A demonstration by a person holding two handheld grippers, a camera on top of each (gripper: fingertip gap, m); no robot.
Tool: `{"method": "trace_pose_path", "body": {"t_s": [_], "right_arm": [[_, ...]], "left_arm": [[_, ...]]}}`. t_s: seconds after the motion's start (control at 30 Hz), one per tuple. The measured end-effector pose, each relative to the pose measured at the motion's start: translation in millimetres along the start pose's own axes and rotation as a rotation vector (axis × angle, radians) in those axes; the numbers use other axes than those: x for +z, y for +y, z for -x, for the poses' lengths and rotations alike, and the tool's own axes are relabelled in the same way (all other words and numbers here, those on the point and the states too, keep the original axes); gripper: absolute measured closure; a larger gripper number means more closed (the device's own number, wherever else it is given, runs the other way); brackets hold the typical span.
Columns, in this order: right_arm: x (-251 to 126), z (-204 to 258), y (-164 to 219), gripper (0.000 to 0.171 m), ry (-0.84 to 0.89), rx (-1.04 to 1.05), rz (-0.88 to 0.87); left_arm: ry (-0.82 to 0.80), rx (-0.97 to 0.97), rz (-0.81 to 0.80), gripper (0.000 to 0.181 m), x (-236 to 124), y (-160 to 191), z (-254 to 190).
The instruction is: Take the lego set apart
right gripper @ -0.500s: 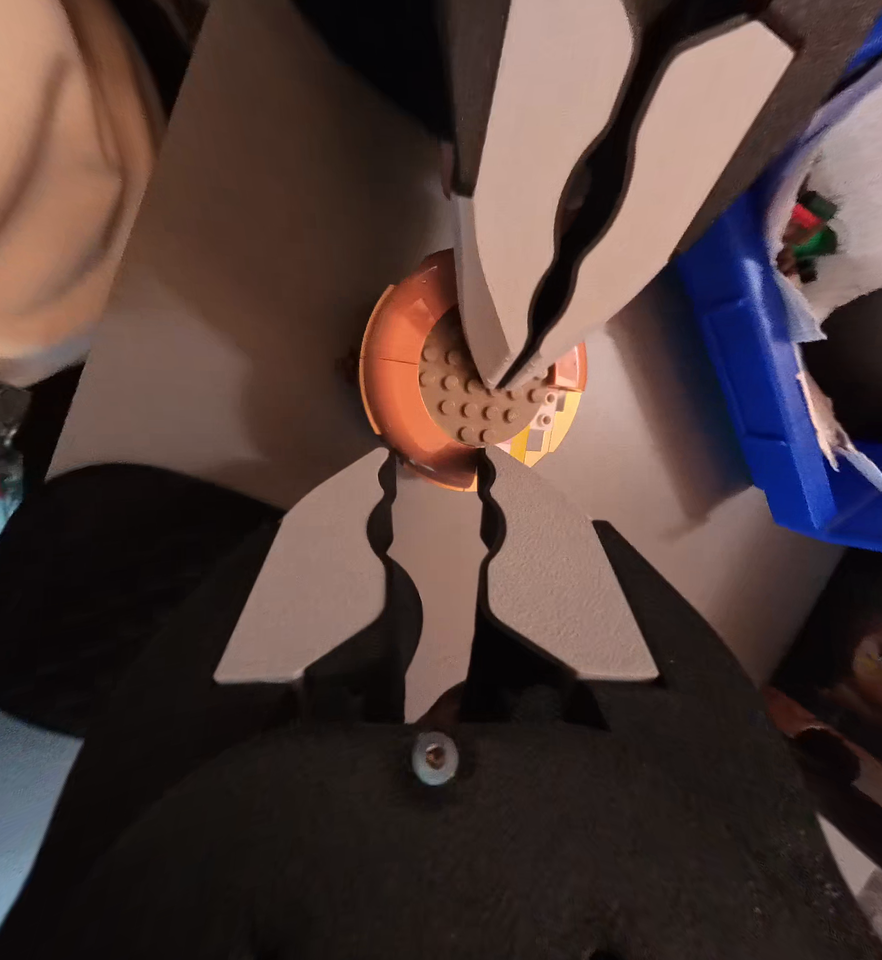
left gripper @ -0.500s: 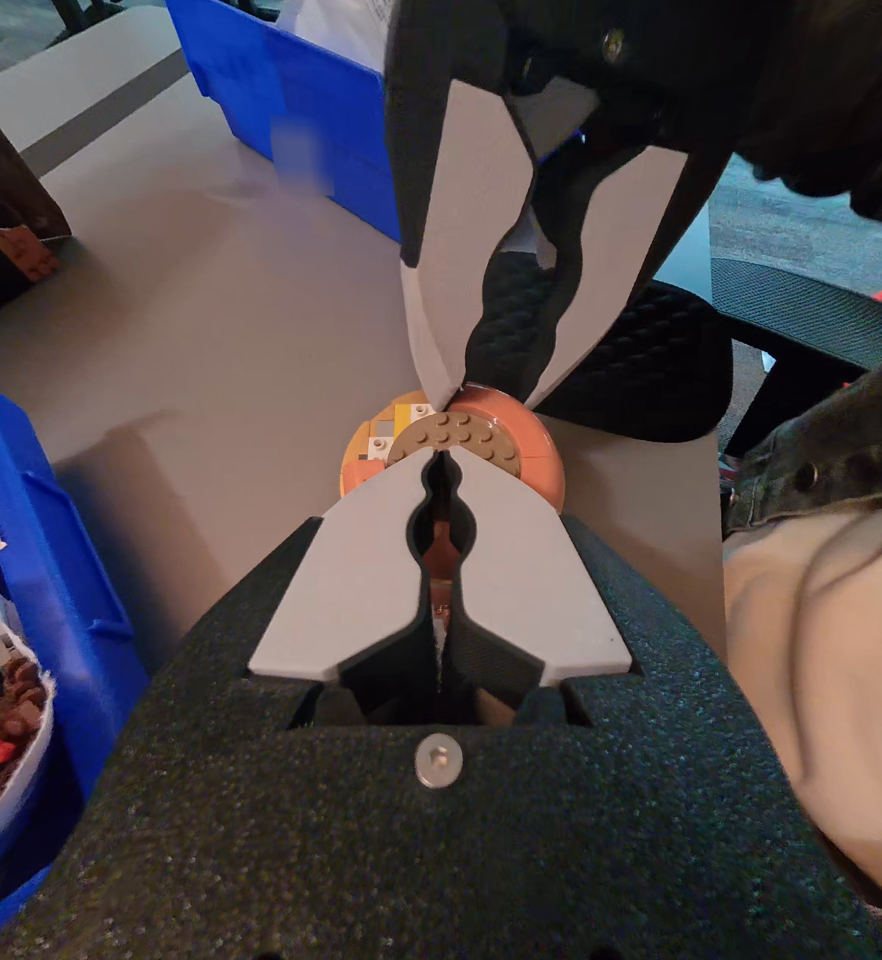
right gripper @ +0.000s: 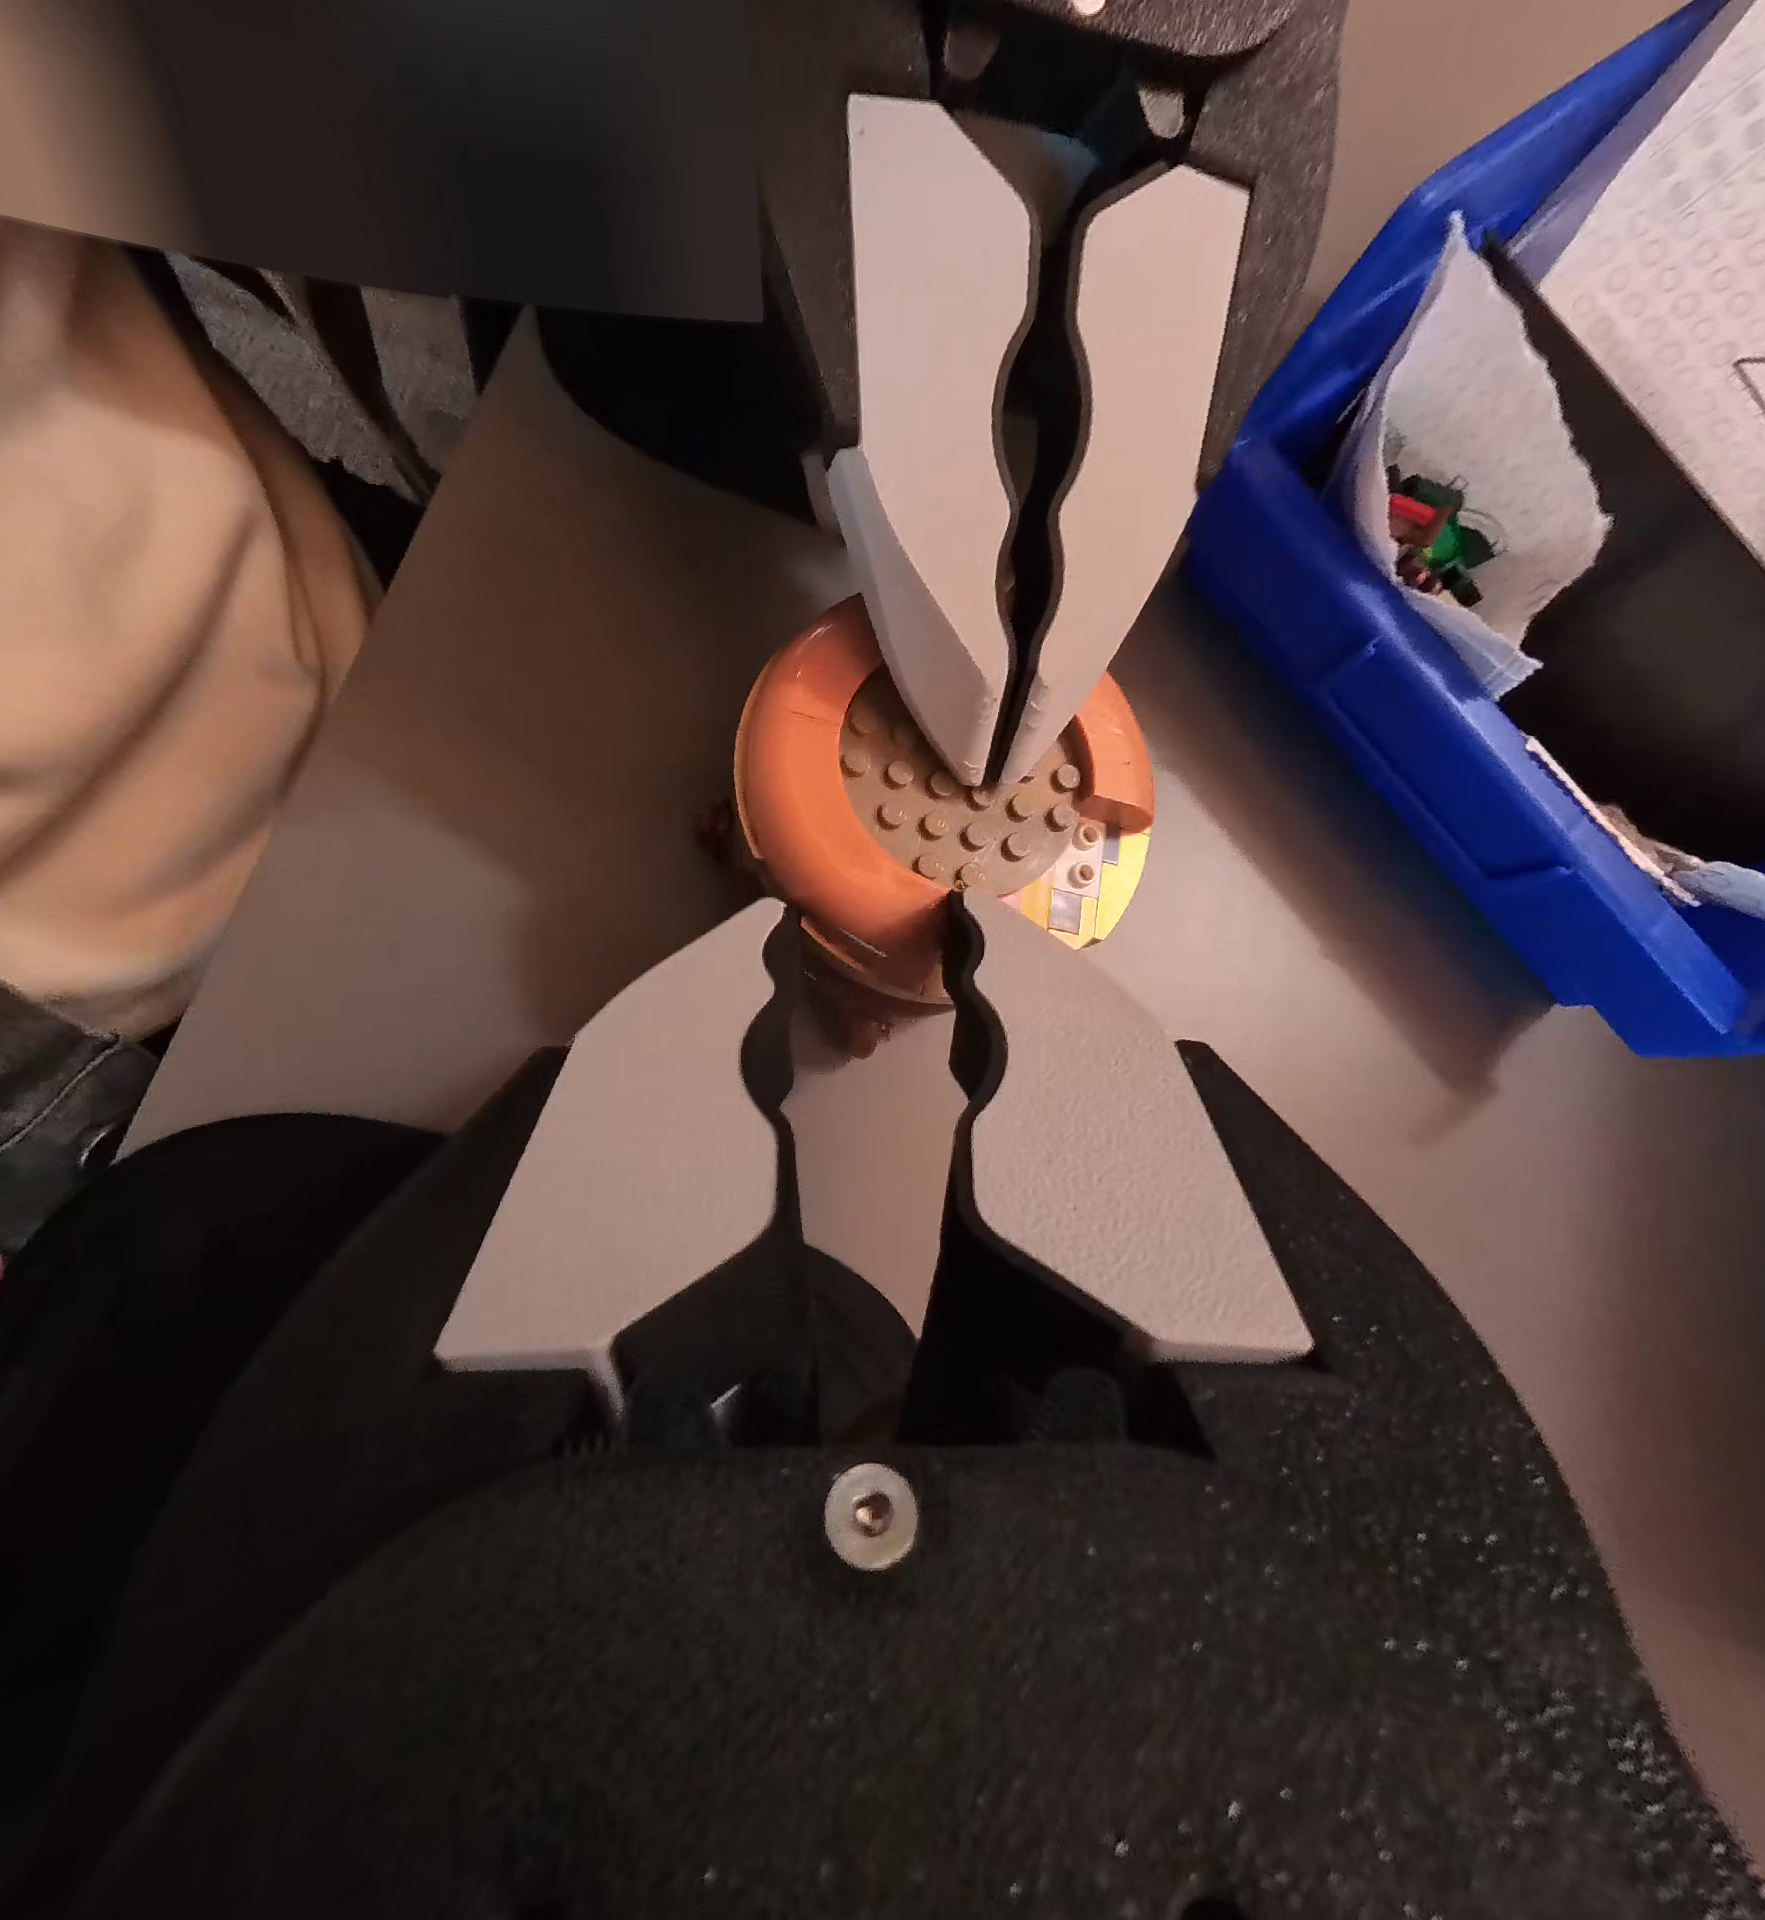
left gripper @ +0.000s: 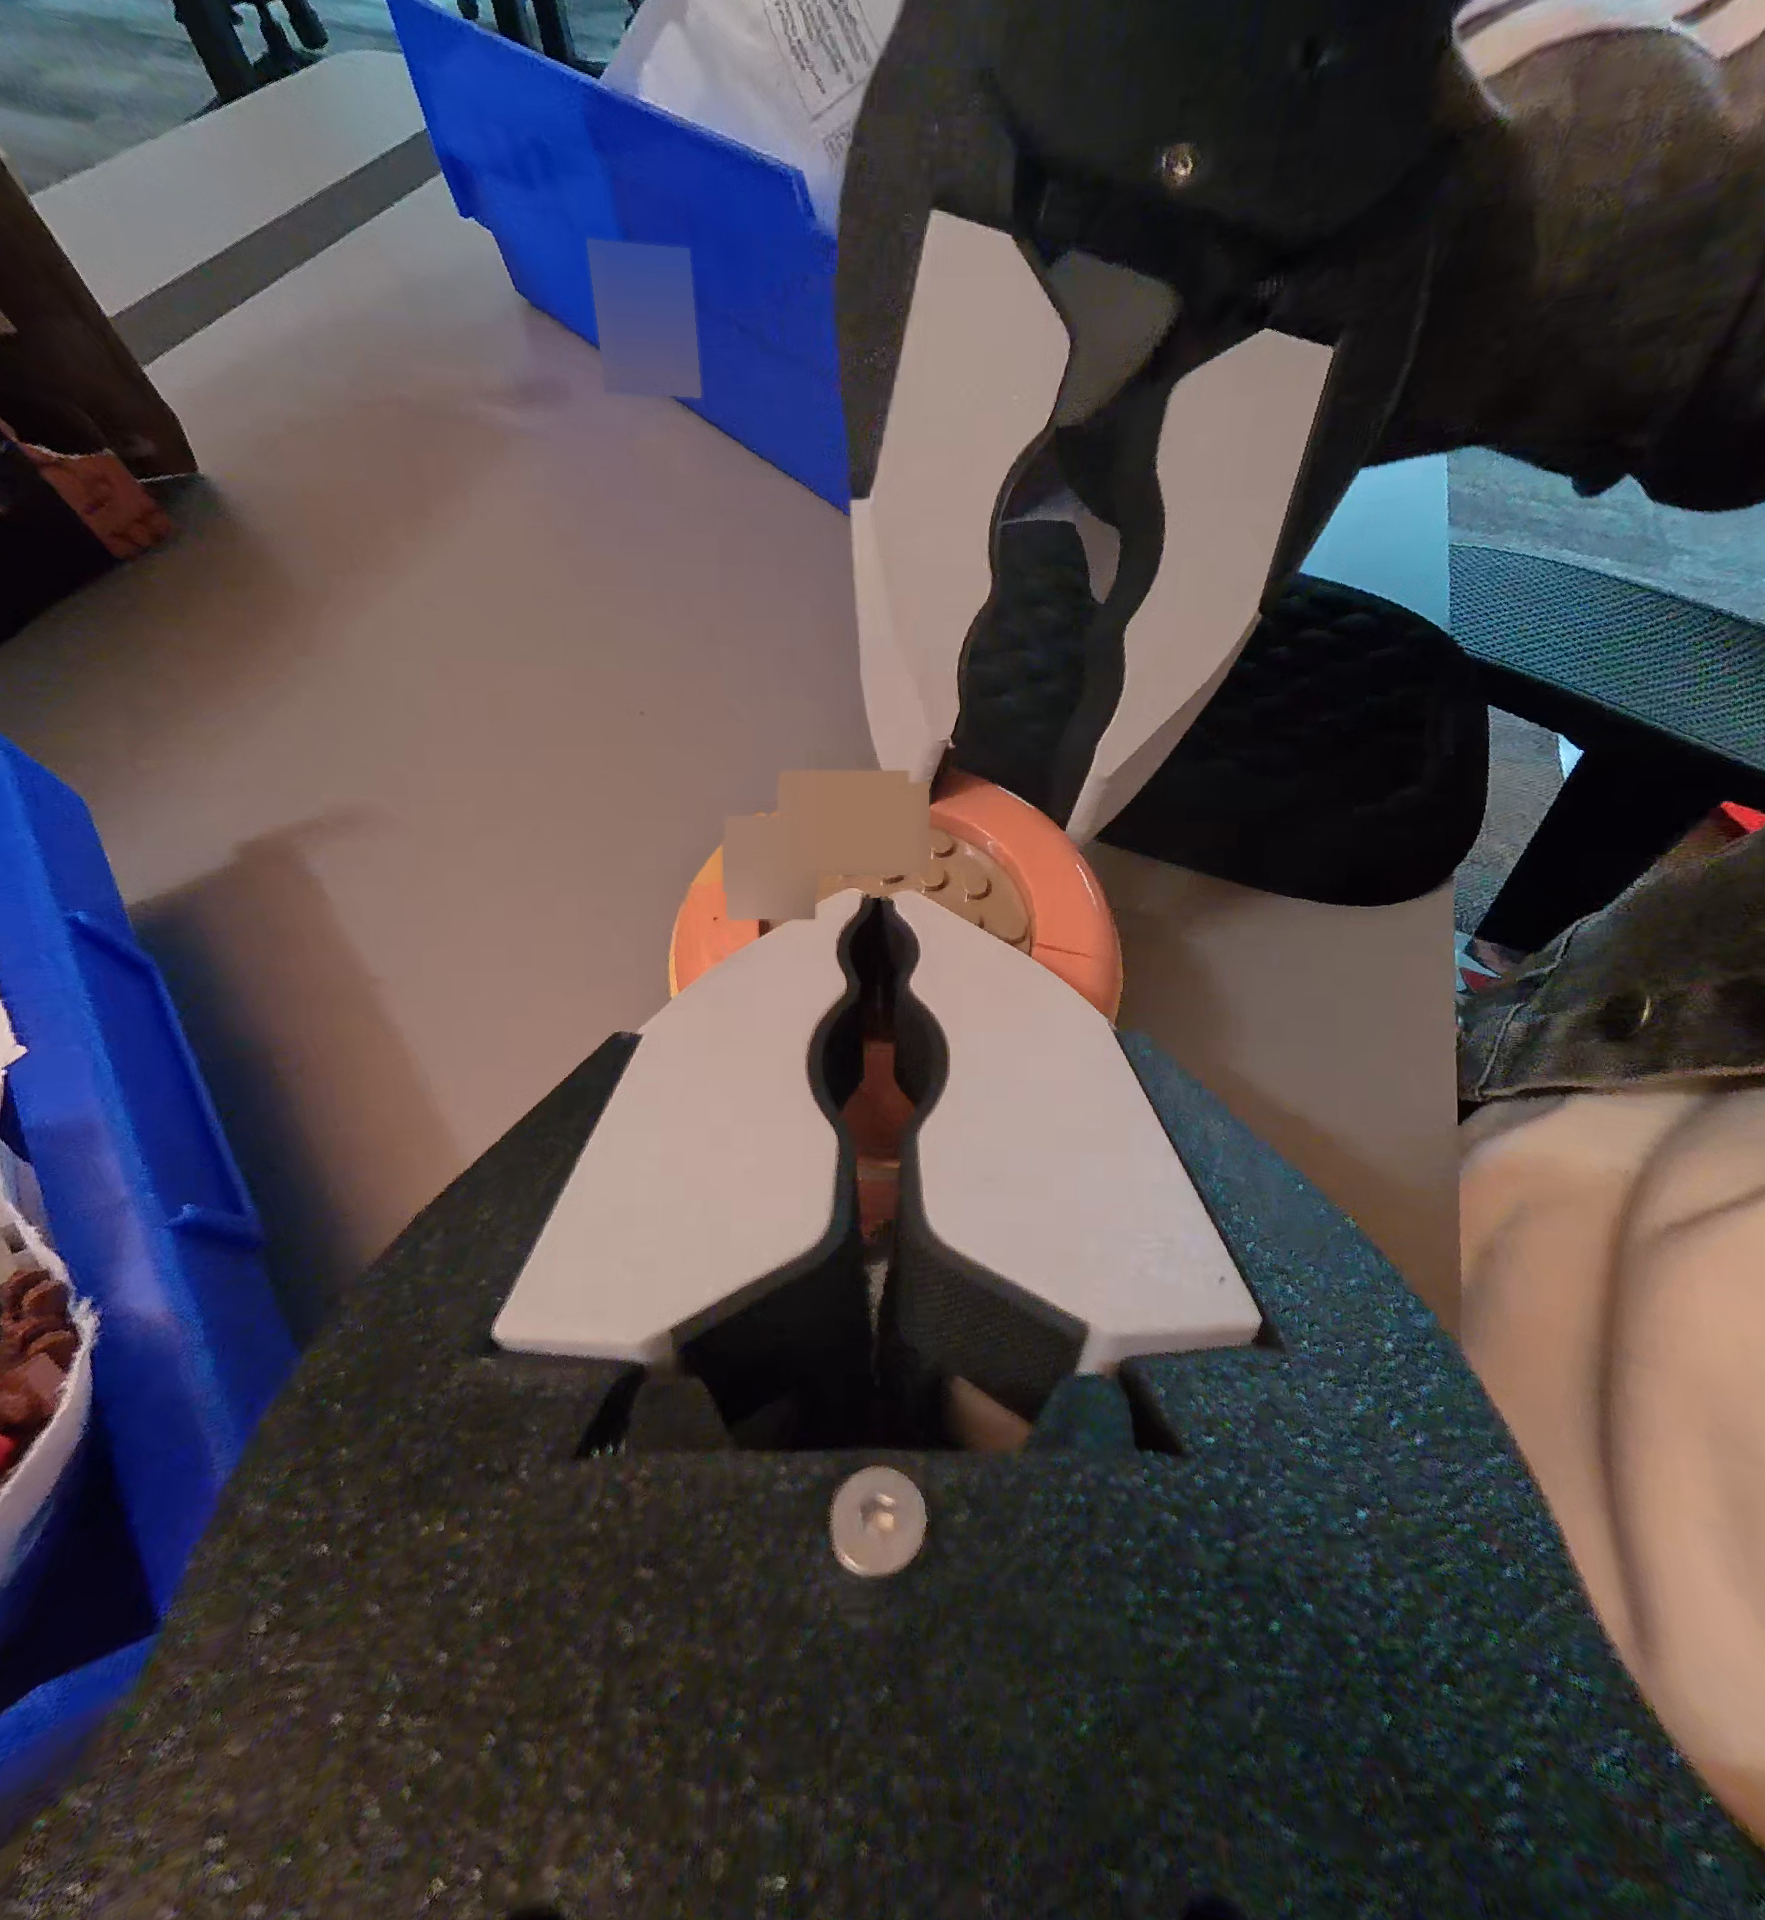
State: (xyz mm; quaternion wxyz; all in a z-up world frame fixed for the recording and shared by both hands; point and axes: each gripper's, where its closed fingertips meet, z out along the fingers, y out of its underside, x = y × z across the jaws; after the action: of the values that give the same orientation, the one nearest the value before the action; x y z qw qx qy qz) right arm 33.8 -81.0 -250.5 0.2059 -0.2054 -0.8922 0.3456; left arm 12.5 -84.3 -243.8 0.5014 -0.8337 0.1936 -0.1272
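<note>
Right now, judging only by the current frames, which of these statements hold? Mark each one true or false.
1. The left gripper is closed, with its tips on the tan studded plate. True.
2. The right gripper is shut. False: it is open, and its fingers sit either side of a section of the orange ring.
3. The lego set lies inside a blue bin. False: it sits on the grey table, and the blue bin is off to one side.
4. That bin holds a torn white paper bag with small loose bricks inside. True.
</note>
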Motion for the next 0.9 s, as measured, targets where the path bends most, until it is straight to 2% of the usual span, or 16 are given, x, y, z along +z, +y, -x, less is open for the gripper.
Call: {"method": "trace_pose_path", "body": {"t_s": [0.07, 0.13, 0.23, 0.3, 0.4, 0.53, 0.67, 0.8, 0.9], "right_arm": [[-3, -1, -4, 0.149, 0.038, -0.028, -0.056], [-21, -5, -35, 0.152, 0.102, -0.057, -0.252], [-15, -12, -2, 0.151, 0.128, -0.066, 0.036], [-8, -6, 1, 0.152, 0.101, -0.038, 0.034], [-26, -15, -7, 0.152, 0.198, 0.012, -0.026], [-85, -22, -4, 0.151, 0.502, 0.138, 0.059], [-162, 13, 22, 0.152, 0.752, 0.395, 0.100], [-232, 53, 75, 0.152, 0.980, 0.578, 0.331], [-257, 63, 104, 0.152, 1.029, 0.670, 0.508]], "left_arm": [[-0.014, -0.001, 0.006, 0.181, 0, 0, 2], [-0.017, 0.013, 0.010, 0.181, 0, 0, 2], [-0.020, 0.028, 0.008, 0.181, 0, 0, 1], [-0.019, 0.013, 0.005, 0.181, 0, 0, 2], [-0.024, 0.007, -0.005, 0.181, 0, -1, 2], [-0.028, -0.003, -0.023, 0.181, 0, -1, 2], [-0.037, -0.002, -0.019, 0.181, 0, -1, 2], [-0.049, 0.001, -0.017, 0.181, -1, -1, 2], [-0.051, -0.006, -0.023, 0.181, -1, -1, 2]]}}
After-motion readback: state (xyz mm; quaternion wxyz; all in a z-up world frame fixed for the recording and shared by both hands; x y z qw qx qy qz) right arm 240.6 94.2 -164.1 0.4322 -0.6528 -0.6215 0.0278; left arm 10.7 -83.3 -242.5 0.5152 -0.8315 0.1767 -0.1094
